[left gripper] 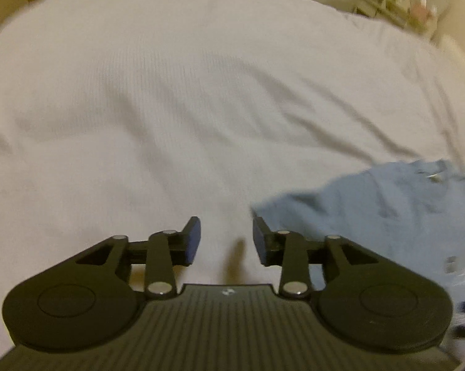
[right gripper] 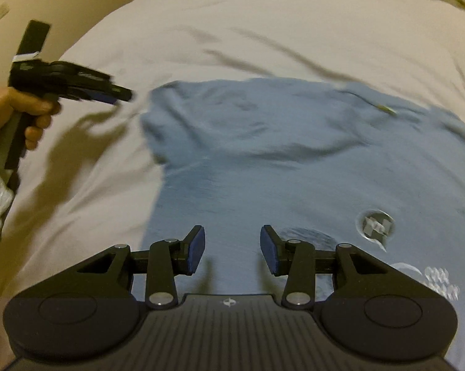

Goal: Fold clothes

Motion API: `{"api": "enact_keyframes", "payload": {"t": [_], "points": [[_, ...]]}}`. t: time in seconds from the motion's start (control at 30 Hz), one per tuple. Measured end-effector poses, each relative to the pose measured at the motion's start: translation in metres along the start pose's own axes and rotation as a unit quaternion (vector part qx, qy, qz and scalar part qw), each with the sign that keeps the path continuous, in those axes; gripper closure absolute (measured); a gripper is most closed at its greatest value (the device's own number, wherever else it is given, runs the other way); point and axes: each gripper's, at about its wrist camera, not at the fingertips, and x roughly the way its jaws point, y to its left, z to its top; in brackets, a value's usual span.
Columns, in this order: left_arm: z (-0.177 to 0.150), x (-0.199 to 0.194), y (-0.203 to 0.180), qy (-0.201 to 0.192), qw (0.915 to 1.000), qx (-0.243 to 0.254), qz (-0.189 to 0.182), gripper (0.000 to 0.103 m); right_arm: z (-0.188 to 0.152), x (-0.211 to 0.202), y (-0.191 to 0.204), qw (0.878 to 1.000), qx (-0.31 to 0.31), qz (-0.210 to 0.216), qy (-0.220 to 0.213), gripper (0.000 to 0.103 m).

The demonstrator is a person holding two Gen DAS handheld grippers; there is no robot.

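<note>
White wrinkled bedsheet (right gripper: pixel 263 24) covers the whole work surface. Light-blue cotton T-shirt with a white print (right gripper: pixel 278 160) lies spread on it, right of centre, creased, no clear fold visible. Right gripper (right gripper: pixel 232 249) hovers over the shirt's near part, jaws wide apart, empty. Left gripper (left gripper: pixel 226 239), also agape and empty, sits just left of the shirt's edge, probably lining up on that side.
</note>
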Motion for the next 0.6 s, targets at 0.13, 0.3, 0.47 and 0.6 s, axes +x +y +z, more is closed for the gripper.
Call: {"api": "enact_keyframes", "payload": {"t": [0.13, 0.3, 0.47, 0.6], "points": [[-0.029, 0.015, -0.007, 0.025, 0.9972, -0.04, -0.058, 0.063, 0.014, 0.02, 0.041, 0.993, -0.12, -0.006, -0.008, 0.06], [-0.021, 0.035, 0.0, 0.018, 0.9921, -0.077, -0.098, 0.081, 0.029, 0.047, 0.093, 0.961, -0.276, -0.026, -0.024, 0.06], [0.0, 0.028, 0.009, -0.011, 0.9929, -0.073, -0.093, 0.103, 0.032, 0.098, 0.128, 0.894, -0.436, -0.105, -0.018, 0.06], [0.005, 0.016, 0.013, -0.025, 0.9936, -0.061, -0.091, 0.103, 0.026, 0.121, 0.137, 0.857, -0.5, -0.124, -0.025, 0.062]]}}
